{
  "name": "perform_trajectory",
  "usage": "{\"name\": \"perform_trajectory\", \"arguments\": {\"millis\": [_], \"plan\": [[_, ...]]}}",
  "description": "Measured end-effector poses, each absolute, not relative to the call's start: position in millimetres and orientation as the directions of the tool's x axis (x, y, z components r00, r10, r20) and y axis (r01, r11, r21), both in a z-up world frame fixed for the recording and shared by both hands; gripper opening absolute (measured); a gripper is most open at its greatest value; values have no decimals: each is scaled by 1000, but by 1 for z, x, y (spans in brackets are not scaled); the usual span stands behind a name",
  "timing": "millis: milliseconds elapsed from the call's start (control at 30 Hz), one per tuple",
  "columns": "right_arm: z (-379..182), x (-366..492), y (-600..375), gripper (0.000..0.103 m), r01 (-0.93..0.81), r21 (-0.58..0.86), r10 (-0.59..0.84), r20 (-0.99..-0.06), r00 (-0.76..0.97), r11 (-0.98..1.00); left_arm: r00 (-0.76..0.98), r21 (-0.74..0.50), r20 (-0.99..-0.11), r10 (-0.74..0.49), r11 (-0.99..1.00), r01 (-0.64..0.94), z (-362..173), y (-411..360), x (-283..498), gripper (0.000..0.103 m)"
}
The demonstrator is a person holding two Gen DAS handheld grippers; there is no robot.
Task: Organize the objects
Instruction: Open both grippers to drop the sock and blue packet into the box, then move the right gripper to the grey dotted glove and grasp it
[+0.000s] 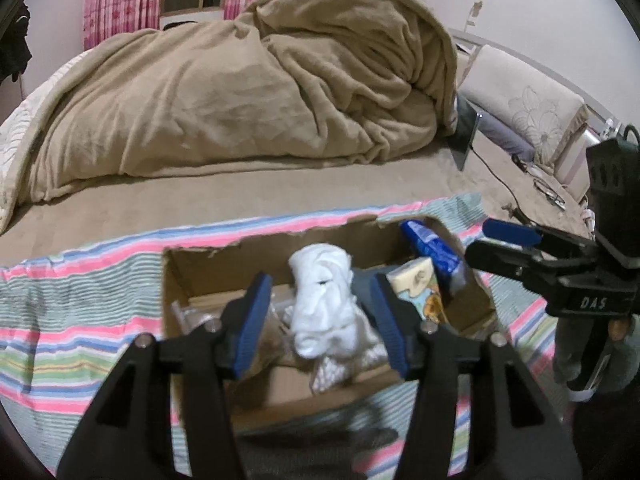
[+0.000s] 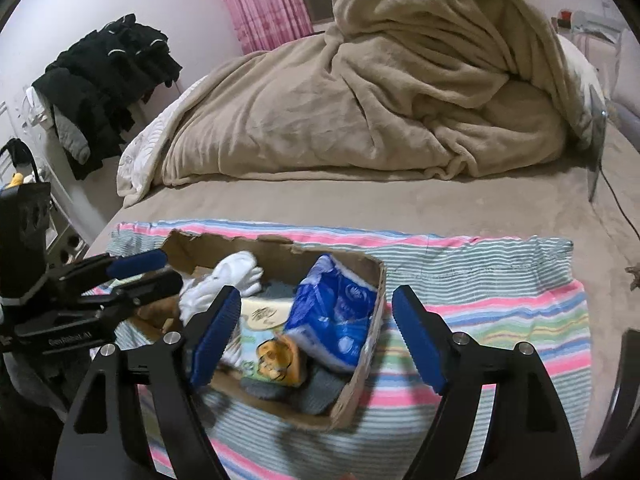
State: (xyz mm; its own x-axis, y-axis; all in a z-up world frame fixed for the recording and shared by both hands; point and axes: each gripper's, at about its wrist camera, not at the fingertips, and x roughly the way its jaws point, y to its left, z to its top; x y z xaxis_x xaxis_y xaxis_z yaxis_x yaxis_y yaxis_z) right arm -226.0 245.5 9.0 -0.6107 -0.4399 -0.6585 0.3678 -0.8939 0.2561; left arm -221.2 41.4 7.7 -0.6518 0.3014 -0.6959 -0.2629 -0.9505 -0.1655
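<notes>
A: Where do the task's things sit?

B: In an open brown cardboard box with torn edges (image 2: 362, 344), lying on a striped cloth of pink, blue, green and white (image 2: 500, 320) spread over the near part of the bed (image 1: 160, 208). Inside it, a bundle of white cloth (image 1: 320, 304) stands toward the left and far side, a pale packet with a yellow cartoon print (image 2: 268, 344) lies in the middle, and a blue plastic pack with white lettering (image 2: 336, 312) leans against the box's right wall. Grey fabric (image 2: 316, 394) fills the near right corner.

A: And the left gripper (image 1: 320, 316)?

B: It hovers over the box. Its blue-padded jaws stand apart with the white bundle between them; in the left wrist view the pads show clear gaps on either side of the cloth, so they are not pressing on it.

A: The right gripper (image 2: 316, 340)?

B: Its jaws are spread wide, above the right half of the box. The left pad sits over the cartoon packet, the right pad beyond the box's right wall, over the striped cloth. Nothing is clamped.

A: What lies beyond?

B: A heaped beige fleece blanket (image 2: 380, 100) on the far part of the bed, pink curtains (image 2: 260, 0) behind it, and dark clothes (image 2: 104, 80) piled at the far left.
</notes>
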Motion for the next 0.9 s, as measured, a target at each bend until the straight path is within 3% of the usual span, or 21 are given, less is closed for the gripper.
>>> {"name": "perform_trajectory", "arguments": {"millis": [233,267,333,700,900], "plan": [[31,-195,233,81,372,204,-410,-645,-645,-905,-673,-134,-688,270,-959,-248,27,22,-190,56],[34,-192,232,81,373,200,-409,-642,-648,-906,-675,-134,-687,270,-960,-248,29,20,-186,60],[42,-183,229,81,378,194,-409,-634,-656,-905,-688,-115,-681,249,-965,-235,34,16,-173,79],[56,-142,196,81,415,191,-435,-630,-643,-890,-771,5,-621,140,-983,-182,53,-7,-108,80],[44,-132,175,81,424,208,-448,-651,-613,-882,-764,-12,-632,130,-987,-158,41,-27,-89,80]]}}
